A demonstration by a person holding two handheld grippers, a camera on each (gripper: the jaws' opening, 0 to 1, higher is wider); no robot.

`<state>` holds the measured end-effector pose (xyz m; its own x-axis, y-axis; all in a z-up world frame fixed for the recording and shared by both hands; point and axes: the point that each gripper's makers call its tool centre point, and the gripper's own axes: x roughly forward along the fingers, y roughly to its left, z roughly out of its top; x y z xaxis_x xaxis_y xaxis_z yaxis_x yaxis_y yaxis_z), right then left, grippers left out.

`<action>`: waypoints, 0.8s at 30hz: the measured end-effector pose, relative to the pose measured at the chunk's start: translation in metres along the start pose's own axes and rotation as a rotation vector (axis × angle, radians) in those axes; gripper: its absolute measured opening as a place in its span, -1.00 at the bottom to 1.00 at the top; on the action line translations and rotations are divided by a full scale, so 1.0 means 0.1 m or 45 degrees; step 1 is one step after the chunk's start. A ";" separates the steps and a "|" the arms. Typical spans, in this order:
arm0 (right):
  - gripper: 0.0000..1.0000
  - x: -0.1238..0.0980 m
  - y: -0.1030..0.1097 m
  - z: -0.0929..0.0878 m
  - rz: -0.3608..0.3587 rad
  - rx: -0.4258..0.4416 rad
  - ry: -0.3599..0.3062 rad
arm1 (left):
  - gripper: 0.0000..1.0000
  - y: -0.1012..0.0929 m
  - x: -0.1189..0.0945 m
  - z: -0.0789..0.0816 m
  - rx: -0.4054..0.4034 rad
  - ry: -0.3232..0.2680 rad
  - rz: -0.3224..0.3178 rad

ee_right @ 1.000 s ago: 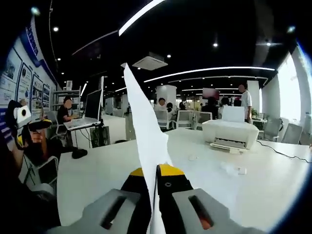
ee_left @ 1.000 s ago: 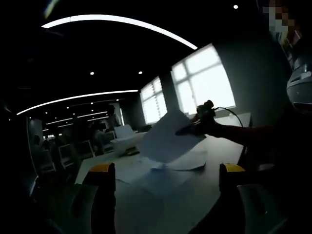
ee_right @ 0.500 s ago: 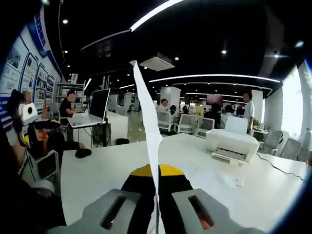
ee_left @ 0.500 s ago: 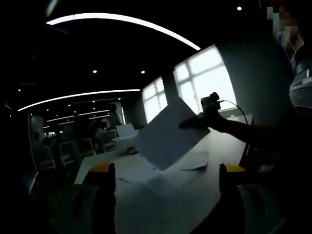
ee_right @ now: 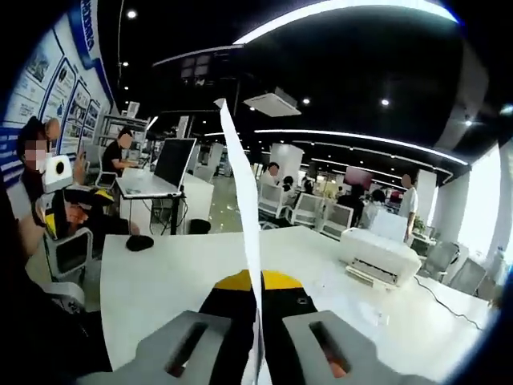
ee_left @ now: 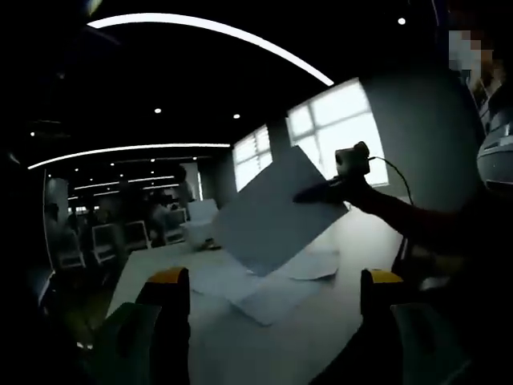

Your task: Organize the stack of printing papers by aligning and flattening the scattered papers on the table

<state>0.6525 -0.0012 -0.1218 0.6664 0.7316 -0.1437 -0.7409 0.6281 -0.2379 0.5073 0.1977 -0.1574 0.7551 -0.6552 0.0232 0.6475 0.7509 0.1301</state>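
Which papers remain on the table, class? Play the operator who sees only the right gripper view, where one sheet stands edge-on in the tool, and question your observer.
Observer: Several loose papers lie overlapping and askew on the table, below the held sheet.
Operator: Where does my tool grip that sheet?
Observer: The right tool pinches it near one corner; the sheet hangs tilted.
Operator: And the left tool?
Observer: The left tool is open, with nothing between its jaws.

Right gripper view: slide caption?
Right hand-held gripper pinching a white paper sheet edge-on above the white table.
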 end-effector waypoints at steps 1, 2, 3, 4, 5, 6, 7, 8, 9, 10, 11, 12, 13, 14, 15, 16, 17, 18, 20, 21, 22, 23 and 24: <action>-1.00 0.00 0.02 0.01 -0.001 -0.013 0.002 | 0.81 0.00 0.00 0.01 0.004 -0.005 0.002; -1.00 0.00 0.04 0.02 -0.003 -0.029 0.006 | 0.81 0.00 0.00 0.01 0.008 -0.004 0.007; -1.00 0.00 0.05 0.02 -0.008 -0.044 0.012 | 0.81 0.01 0.00 0.01 0.009 -0.002 0.011; -1.00 0.00 0.06 0.02 -0.014 -0.055 0.017 | 0.81 0.01 0.00 0.01 0.008 0.000 0.013; -1.00 0.00 0.08 0.03 -0.016 -0.058 0.021 | 0.80 0.00 0.01 0.01 0.008 -0.001 0.012; -1.00 -0.01 0.09 0.03 -0.015 -0.062 0.024 | 0.80 -0.01 0.01 0.01 0.009 -0.003 0.011; -1.00 -0.02 0.11 0.02 -0.014 -0.067 0.028 | 0.80 -0.01 0.01 0.01 0.009 -0.003 0.011; -1.00 -0.03 0.12 0.02 -0.014 -0.068 0.032 | 0.80 -0.02 0.02 0.01 0.010 -0.004 0.010; -1.00 -0.05 0.14 0.01 -0.012 -0.074 0.038 | 0.80 -0.03 0.02 0.02 0.012 -0.007 0.010; -1.00 -0.06 0.14 0.00 -0.013 -0.091 0.043 | 0.80 -0.03 0.02 0.02 0.012 -0.008 0.009; -1.00 -0.09 0.13 0.00 -0.021 -0.145 0.052 | 0.80 -0.03 0.03 0.01 0.010 -0.007 0.009; -1.00 -0.10 0.13 -0.01 -0.036 -0.173 0.055 | 0.79 -0.04 0.05 0.00 -0.007 -0.009 0.000; -1.00 -0.13 0.12 -0.01 -0.056 -0.209 0.056 | 0.79 -0.07 0.06 0.00 -0.055 -0.020 -0.018; -1.00 -0.15 0.10 -0.03 -0.071 -0.236 0.059 | 0.78 -0.08 0.07 0.00 -0.097 -0.022 -0.029; -1.00 -0.15 0.09 -0.06 -0.077 -0.233 0.066 | 0.78 -0.08 0.07 0.00 -0.098 -0.022 -0.029; -1.00 -0.15 0.08 -0.07 -0.079 -0.234 0.071 | 0.78 -0.09 0.07 0.00 -0.092 -0.024 -0.031; -1.00 -0.15 0.06 -0.08 -0.078 -0.236 0.081 | 0.79 -0.10 0.06 -0.01 -0.071 -0.029 -0.034; -1.00 -0.16 0.06 -0.09 -0.081 -0.243 0.095 | 0.81 -0.10 0.06 -0.02 -0.062 -0.028 -0.031; -1.00 -0.21 0.05 -0.08 -0.108 -0.319 0.122 | 0.83 -0.06 0.09 -0.09 -0.079 -0.010 -0.028; -1.00 -0.23 0.06 -0.07 -0.116 -0.354 0.129 | 0.83 -0.05 0.10 -0.13 -0.101 0.010 -0.038; -1.00 -0.25 0.08 -0.05 -0.123 -0.375 0.128 | 0.84 -0.05 0.11 -0.15 -0.110 0.020 -0.043; -1.00 -0.26 0.10 -0.03 -0.121 -0.388 0.129 | 0.85 -0.04 0.12 -0.15 -0.111 0.020 -0.049; -1.00 -0.27 0.11 -0.01 -0.118 -0.399 0.130 | 0.86 -0.03 0.13 -0.16 -0.111 0.019 -0.053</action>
<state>0.6263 -0.0142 -0.1218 0.7465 0.6350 -0.1989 -0.6253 0.5672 -0.5360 0.5162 0.1882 -0.1734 0.7286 -0.6849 0.0045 0.6841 0.7281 0.0440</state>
